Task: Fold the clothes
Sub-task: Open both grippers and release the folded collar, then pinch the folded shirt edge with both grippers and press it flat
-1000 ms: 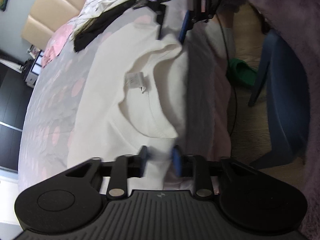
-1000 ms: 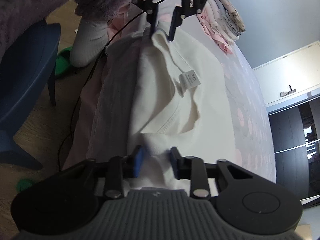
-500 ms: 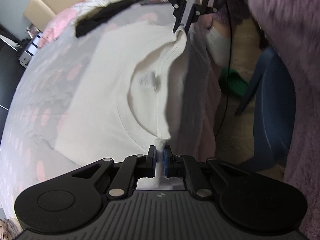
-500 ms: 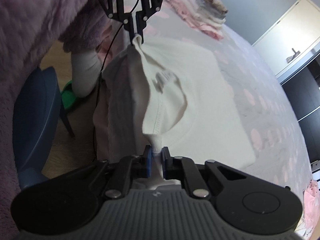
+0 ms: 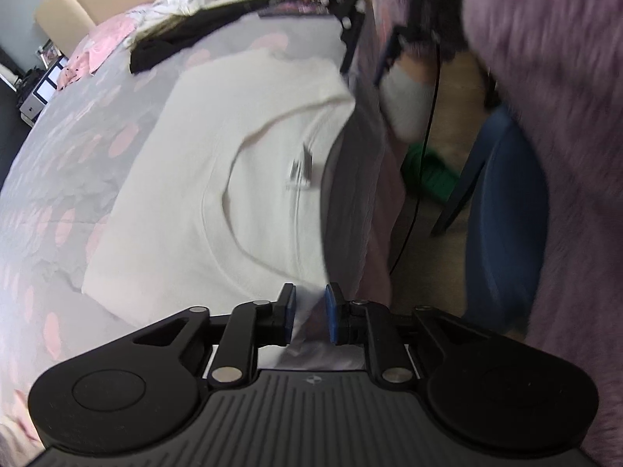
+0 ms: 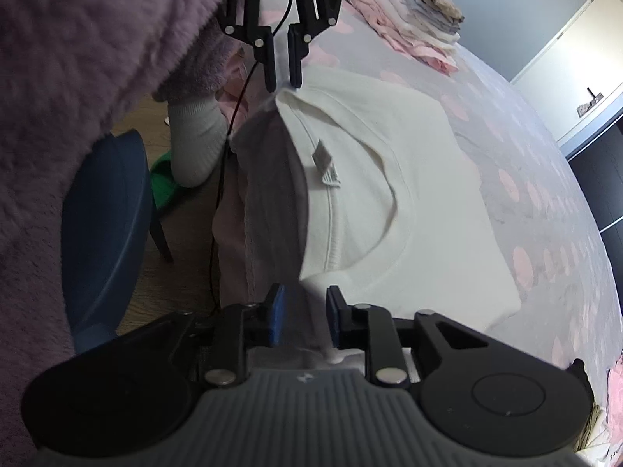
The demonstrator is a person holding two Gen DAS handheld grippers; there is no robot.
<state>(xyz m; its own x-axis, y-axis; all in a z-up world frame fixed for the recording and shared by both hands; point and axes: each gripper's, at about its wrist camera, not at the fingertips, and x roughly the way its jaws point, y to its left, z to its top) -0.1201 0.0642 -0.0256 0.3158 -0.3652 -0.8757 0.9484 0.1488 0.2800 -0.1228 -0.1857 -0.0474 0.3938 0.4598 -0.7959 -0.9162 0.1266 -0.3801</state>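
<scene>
Both the left gripper (image 5: 309,313) and the right gripper (image 6: 301,321) are standing with jaws apart, having just been opening to release the folded cream cotton T-shirt (image 5: 218,194). It is lying collar-first at the near edge of the grey pink-spotted bed (image 5: 58,179), probably so it stays within reach, while beyond it a stack of folded pastel clothes (image 6: 409,27) is waiting.

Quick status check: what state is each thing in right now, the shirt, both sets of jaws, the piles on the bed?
White T-shirt: flat on the bed, folded, neck label showing, collar edge at the bed's side.
Left gripper: jaws just reopened, pads apart, shirt edge between them but not pinched.
Right gripper: jaws just reopened, pads apart, nothing pinched.
Stack of clothes: folded, piled.
Dark garment: crumpled, unfolded.
</scene>
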